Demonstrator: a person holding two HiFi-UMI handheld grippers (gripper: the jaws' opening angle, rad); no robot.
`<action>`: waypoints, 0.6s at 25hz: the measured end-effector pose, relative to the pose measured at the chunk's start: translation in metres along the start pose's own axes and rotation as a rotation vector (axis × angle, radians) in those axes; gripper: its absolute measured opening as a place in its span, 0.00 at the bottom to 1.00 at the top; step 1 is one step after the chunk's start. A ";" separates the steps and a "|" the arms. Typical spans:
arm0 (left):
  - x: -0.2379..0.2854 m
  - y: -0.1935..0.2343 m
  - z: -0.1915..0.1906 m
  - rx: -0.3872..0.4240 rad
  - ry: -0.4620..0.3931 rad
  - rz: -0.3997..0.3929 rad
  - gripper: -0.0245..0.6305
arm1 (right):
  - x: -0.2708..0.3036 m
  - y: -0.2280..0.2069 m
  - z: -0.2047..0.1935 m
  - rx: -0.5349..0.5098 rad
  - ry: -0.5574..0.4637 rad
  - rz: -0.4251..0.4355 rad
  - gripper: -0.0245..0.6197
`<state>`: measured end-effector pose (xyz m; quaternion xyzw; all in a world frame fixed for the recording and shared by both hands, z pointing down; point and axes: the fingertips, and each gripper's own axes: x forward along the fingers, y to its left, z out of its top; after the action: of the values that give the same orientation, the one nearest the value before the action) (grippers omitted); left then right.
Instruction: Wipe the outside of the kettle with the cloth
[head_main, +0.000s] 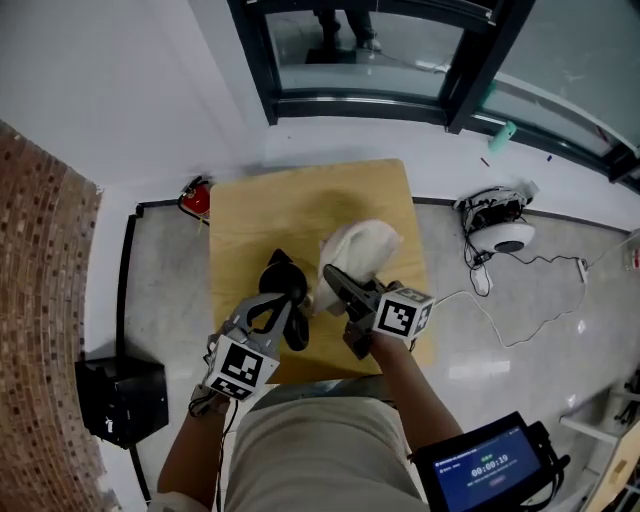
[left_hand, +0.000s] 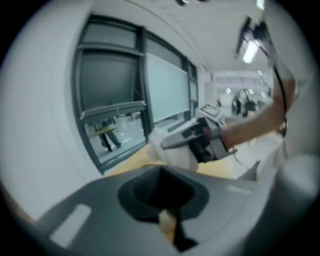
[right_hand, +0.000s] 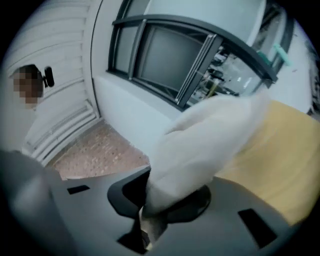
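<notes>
Head view — the right tool (head_main: 330, 274) pinches the white cloth (head_main: 362, 245) over the wooden surface (head_main: 240, 215), just right of the left tool (head_main: 283, 270). Left gripper view — jaws together, empty, no kettle ahead. Right gripper view: only the cloth fills its front, so I cannot tell which way the kettle lies.

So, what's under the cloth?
Bare wooden table shows around the cloth, which the right gripper holds. The patch directly below is covered, so what's there can't be told.
</notes>
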<state>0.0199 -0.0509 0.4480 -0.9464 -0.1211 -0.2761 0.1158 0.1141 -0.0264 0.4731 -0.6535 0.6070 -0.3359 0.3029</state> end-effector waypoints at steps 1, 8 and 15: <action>0.010 -0.001 0.003 0.092 0.021 -0.008 0.02 | 0.019 -0.011 -0.010 -0.022 0.062 0.002 0.16; 0.013 0.005 0.006 -0.133 -0.032 -0.090 0.03 | 0.051 -0.059 -0.042 -0.018 0.327 -0.040 0.16; 0.011 0.005 0.002 -0.127 -0.030 -0.106 0.03 | 0.080 -0.067 -0.049 0.051 0.423 -0.015 0.16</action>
<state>0.0316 -0.0531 0.4520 -0.9482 -0.1550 -0.2745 0.0390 0.1168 -0.1005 0.5619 -0.5650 0.6435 -0.4829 0.1830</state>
